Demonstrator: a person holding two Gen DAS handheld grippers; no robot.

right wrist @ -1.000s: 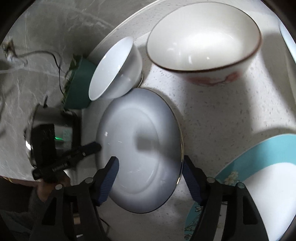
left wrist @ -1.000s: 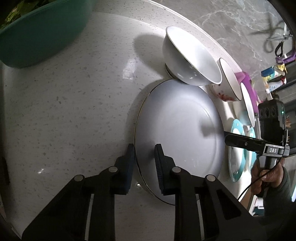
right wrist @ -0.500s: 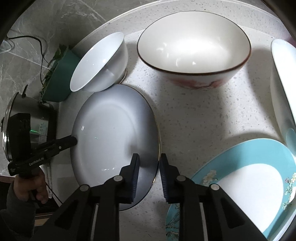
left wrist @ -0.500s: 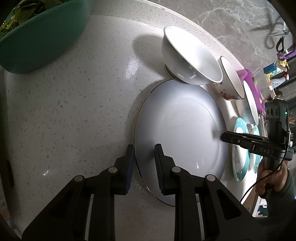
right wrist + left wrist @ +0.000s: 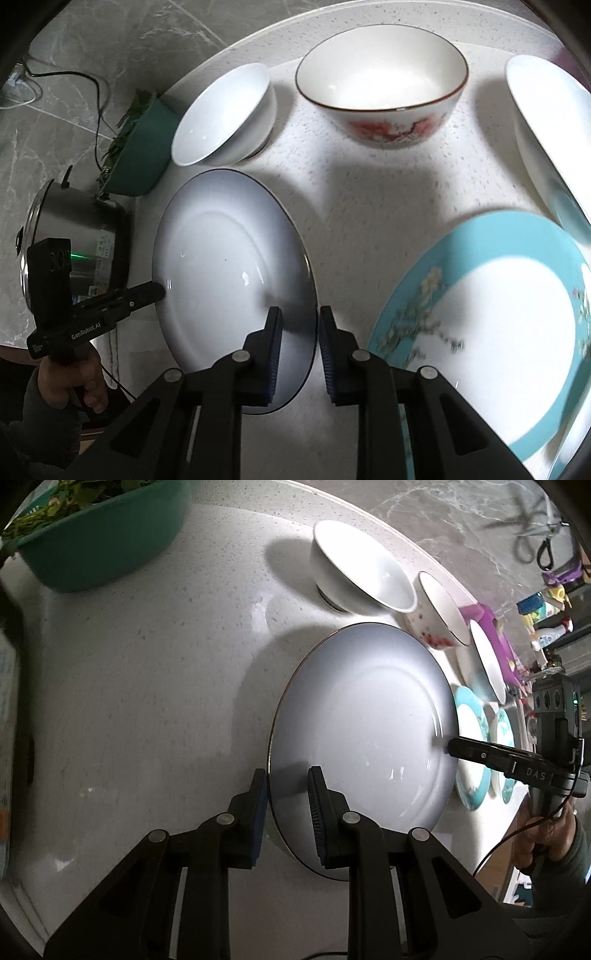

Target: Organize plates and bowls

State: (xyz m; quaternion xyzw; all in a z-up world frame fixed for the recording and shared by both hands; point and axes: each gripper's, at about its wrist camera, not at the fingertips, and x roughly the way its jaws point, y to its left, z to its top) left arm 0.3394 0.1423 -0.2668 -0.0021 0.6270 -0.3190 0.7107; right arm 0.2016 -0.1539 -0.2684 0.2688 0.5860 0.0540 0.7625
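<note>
A large white plate with a thin gold rim [image 5: 369, 720] is held up off the white speckled counter [image 5: 147, 664] between both grippers. My left gripper [image 5: 286, 790] is shut on its left rim. My right gripper [image 5: 299, 328] is shut on its right rim [image 5: 312, 295]; that gripper also shows in the left wrist view [image 5: 452, 746]. A plain white bowl [image 5: 362, 576] and a white bowl with a red flower pattern [image 5: 384, 92] stand behind the plate. A turquoise-rimmed plate [image 5: 487, 325] lies to the right.
A green basin of leafy greens [image 5: 99, 535] stands at the far left. A steel pot [image 5: 70, 229] stands beyond the counter's left side. Another white dish [image 5: 550, 125] and a second turquoise plate [image 5: 504, 746] are at the right.
My right gripper has closed from wide open onto the plate's right rim. The plate has lifted clear of the white bowl and moved a little toward the turquoise plate.
</note>
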